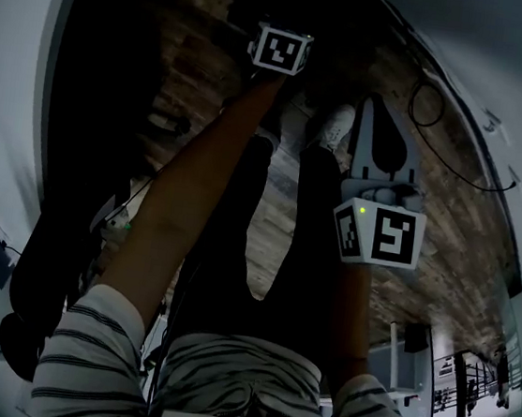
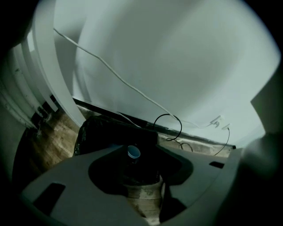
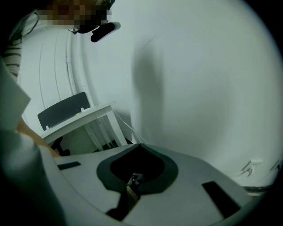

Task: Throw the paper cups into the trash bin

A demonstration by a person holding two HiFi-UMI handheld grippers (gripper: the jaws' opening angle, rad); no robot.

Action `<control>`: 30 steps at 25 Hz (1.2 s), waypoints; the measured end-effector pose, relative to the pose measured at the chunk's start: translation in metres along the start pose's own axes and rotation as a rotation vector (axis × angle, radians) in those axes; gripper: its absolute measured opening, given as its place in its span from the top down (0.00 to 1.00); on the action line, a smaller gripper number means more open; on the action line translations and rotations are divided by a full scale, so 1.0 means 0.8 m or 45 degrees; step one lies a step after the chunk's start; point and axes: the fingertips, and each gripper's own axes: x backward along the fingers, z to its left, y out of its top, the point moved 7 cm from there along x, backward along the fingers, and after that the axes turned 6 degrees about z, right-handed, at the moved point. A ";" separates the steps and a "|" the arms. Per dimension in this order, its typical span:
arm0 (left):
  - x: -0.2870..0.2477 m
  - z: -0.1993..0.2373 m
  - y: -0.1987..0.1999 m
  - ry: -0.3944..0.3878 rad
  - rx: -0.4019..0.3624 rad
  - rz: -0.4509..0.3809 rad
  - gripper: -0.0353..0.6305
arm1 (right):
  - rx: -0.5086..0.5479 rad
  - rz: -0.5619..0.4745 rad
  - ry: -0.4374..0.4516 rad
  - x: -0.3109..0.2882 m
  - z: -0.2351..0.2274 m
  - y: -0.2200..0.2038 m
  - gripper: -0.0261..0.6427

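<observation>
In the left gripper view a paper cup [image 2: 134, 152] with a blue rim lies inside the black-lined trash bin [image 2: 101, 130], below and beyond my left gripper [image 2: 142, 178]. Its grey jaws stand apart, with nothing between them and wooden floor showing through the gap. The head view shows only this gripper's marker cube [image 1: 280, 49], at the top on an outstretched arm. My right gripper [image 3: 133, 180] is shut and empty, its tips meeting, and it faces a white wall. It appears in the head view as the right gripper [image 1: 376, 104], to the right of the person's legs.
A white wall [image 2: 177, 57] with a thin white cable [image 2: 110, 70] and a black cable loop [image 2: 170, 128] stands behind the bin. A white table [image 3: 84, 117] is at the left of the right gripper view. The person's shoe [image 1: 332, 127] rests on the wood floor [image 1: 431, 205].
</observation>
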 end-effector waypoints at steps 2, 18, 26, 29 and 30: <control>0.020 -0.006 -0.005 -0.028 0.057 -0.021 0.66 | 0.010 -0.007 0.005 0.008 0.005 0.009 0.95; 0.166 -0.025 -0.001 -0.060 0.218 -0.229 0.77 | 0.078 -0.010 0.045 0.049 0.047 0.068 0.94; 0.253 -0.028 0.003 -0.070 0.195 -0.343 0.83 | 0.106 -0.009 0.064 0.075 0.067 0.103 0.95; 0.283 -0.035 0.008 -0.070 0.190 -0.395 0.86 | 0.105 -0.017 0.058 0.082 0.069 0.115 0.95; 0.291 -0.037 0.010 -0.065 0.189 -0.409 0.86 | 0.107 -0.018 0.056 0.084 0.070 0.120 0.95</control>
